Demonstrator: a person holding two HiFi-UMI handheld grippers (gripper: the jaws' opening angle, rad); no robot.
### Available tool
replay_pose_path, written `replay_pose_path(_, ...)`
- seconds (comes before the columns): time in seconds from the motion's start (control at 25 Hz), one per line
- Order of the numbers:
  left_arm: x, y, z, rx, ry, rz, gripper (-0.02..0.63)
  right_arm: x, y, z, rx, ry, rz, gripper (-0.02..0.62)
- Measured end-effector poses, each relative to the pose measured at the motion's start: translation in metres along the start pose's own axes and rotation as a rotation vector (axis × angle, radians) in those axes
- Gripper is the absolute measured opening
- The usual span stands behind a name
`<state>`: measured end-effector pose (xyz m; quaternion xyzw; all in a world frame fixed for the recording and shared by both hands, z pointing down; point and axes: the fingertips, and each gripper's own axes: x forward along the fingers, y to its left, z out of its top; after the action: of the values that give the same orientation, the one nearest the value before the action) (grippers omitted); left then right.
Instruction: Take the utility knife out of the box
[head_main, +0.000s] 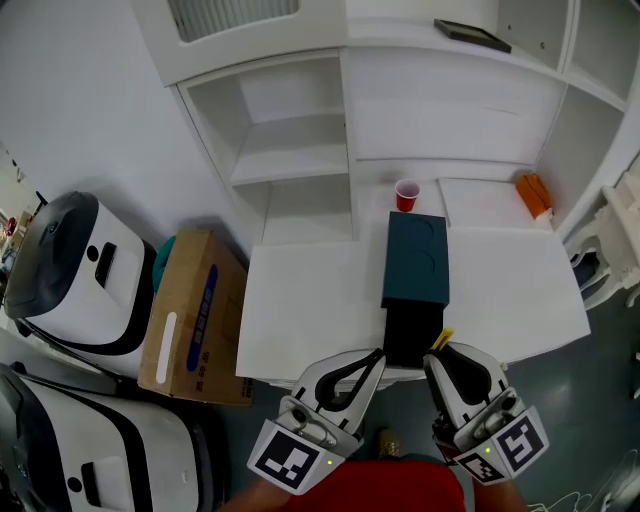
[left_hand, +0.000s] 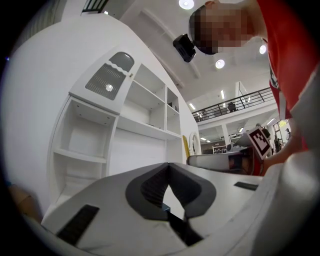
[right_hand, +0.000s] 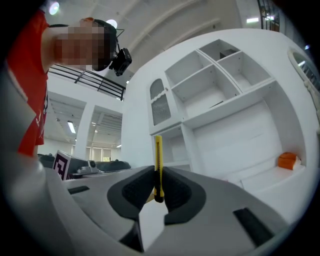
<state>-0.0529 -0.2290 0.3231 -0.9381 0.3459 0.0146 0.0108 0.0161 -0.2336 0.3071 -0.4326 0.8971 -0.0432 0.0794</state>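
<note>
A teal box (head_main: 417, 258) lies on the white table (head_main: 310, 310), and its black inner tray (head_main: 410, 335) is slid out toward the near edge. My right gripper (head_main: 440, 352) hovers just right of that tray, shut on a yellow utility knife (head_main: 442, 340). In the right gripper view the utility knife (right_hand: 158, 165) stands upright, pinched between the dark pads (right_hand: 175, 192) of the right gripper (right_hand: 158, 172). My left gripper (head_main: 376, 358) hangs left of the tray over the table's near edge. In its own view the left gripper (left_hand: 169, 167) has its tips together with nothing between them.
A red cup (head_main: 406, 195) stands behind the box. An orange object (head_main: 533, 193) lies at the back right. A white shelf unit (head_main: 300, 150) rises behind the table. A cardboard box (head_main: 190, 315) and white machines (head_main: 75, 270) stand on the floor to the left.
</note>
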Motion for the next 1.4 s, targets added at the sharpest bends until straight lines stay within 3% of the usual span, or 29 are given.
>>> replay_pose_path(0.52,-0.006,-0.017,0.004,0.008,0.03,-0.005,0.023,-0.019,-0.001,0.017,-0.123,-0.074,-0.012,0.063)
replay_pose_path(1.4,-0.002,-0.025,0.003,-0.006,0.026,-0.023,0.023,-0.021,0.011,0.012,-0.14,-0.03,0.007,0.058)
